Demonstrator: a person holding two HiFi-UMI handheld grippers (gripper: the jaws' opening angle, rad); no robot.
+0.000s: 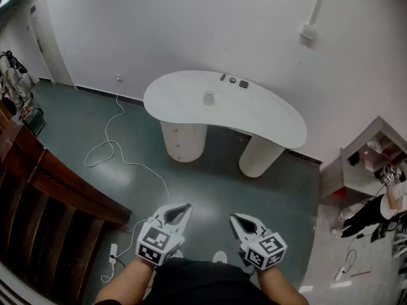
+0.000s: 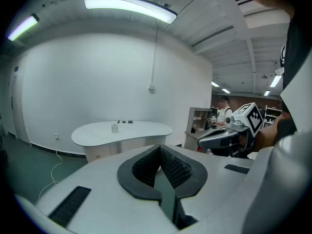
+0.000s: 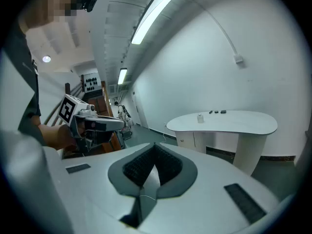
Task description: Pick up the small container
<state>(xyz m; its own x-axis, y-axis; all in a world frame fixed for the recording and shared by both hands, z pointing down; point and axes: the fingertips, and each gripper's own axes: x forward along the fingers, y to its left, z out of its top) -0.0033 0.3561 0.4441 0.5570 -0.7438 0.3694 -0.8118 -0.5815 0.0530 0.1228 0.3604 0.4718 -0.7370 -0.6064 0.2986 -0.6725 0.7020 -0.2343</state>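
I'm looking at a bare white-walled room with a grey-green floor (image 1: 210,183) and a kidney-shaped white tabletop (image 1: 267,116) on two round pedestals, well ahead of where I stand. The small container (image 1: 208,98) stands upright on that tabletop, alone near its middle. Three little dark items (image 1: 233,79) sit further back by the wall edge, well apart from it.

Both tools are held low in front of me, far short of the tabletop. The left tool (image 1: 181,210) has its jaws pressed together with nothing between them, and the right tool (image 1: 238,221) looks the same, closed and empty.

As I read it, the task has barely begun: I have the whole approach left to make. A white cable (image 1: 108,142) loops across the floor to the left of my path, and drifting that way could snag a foot. The bigger risk is arriving with the jaws closed, since a shut tip would nudge the container, which looks light, and tip or skate it across the smooth top. Reaching over the front edge at a shallow angle could also clip the rim before the jaws bracket it.
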